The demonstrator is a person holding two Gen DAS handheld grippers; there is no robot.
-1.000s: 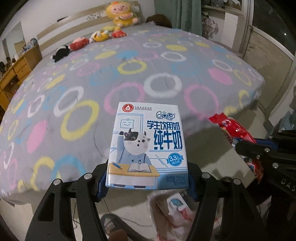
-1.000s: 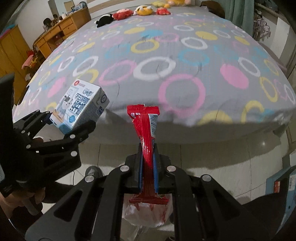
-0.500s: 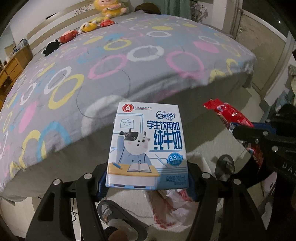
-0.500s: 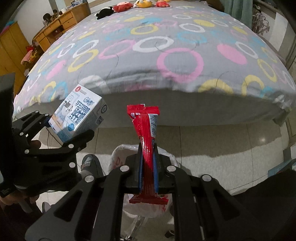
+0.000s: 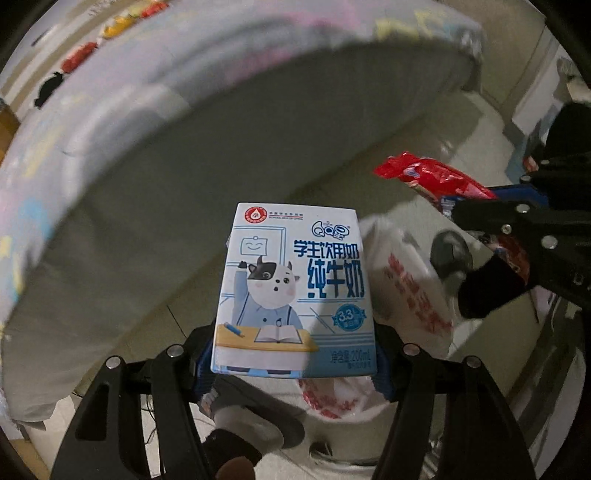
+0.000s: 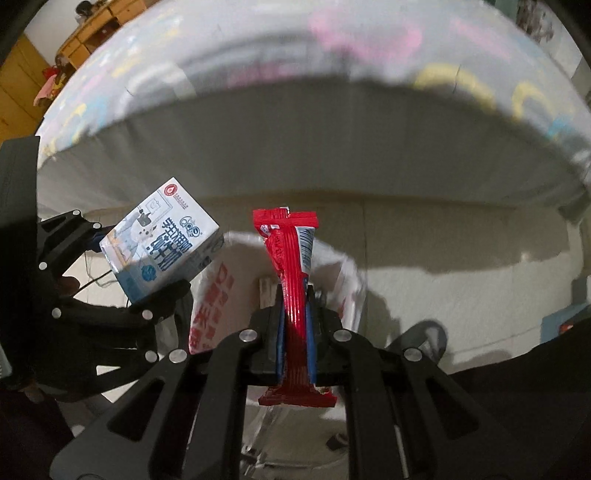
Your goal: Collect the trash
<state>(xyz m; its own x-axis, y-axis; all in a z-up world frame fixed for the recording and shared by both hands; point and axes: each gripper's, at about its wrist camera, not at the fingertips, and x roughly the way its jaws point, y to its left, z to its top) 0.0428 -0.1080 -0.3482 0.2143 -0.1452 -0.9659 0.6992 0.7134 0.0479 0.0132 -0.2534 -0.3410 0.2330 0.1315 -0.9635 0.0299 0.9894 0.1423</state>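
My left gripper (image 5: 293, 363) is shut on a blue and white milk carton (image 5: 293, 291) with a cartoon cow, held upright above the floor. The carton also shows in the right wrist view (image 6: 162, 249), at the left. My right gripper (image 6: 295, 332) is shut on a red snack wrapper (image 6: 291, 288), held upright; it also shows in the left wrist view (image 5: 432, 177), at the right. A white plastic bag with red print (image 5: 410, 291) sits open on the floor below both grippers, and in the right wrist view (image 6: 218, 295) it lies just behind the wrapper.
The bed with a ring-patterned grey cover (image 6: 295, 55) fills the upper part of both views, its side hanging over the tiled floor (image 6: 461, 240). Plush toys (image 5: 79, 61) lie at its far end. A wooden dresser (image 6: 85, 33) stands far left. A slippered foot (image 5: 251, 417) is below the carton.
Both grippers have tilted downward and moved from over the bed toward the floor. The white bag has come into fuller view beneath them. Both still hold their items.
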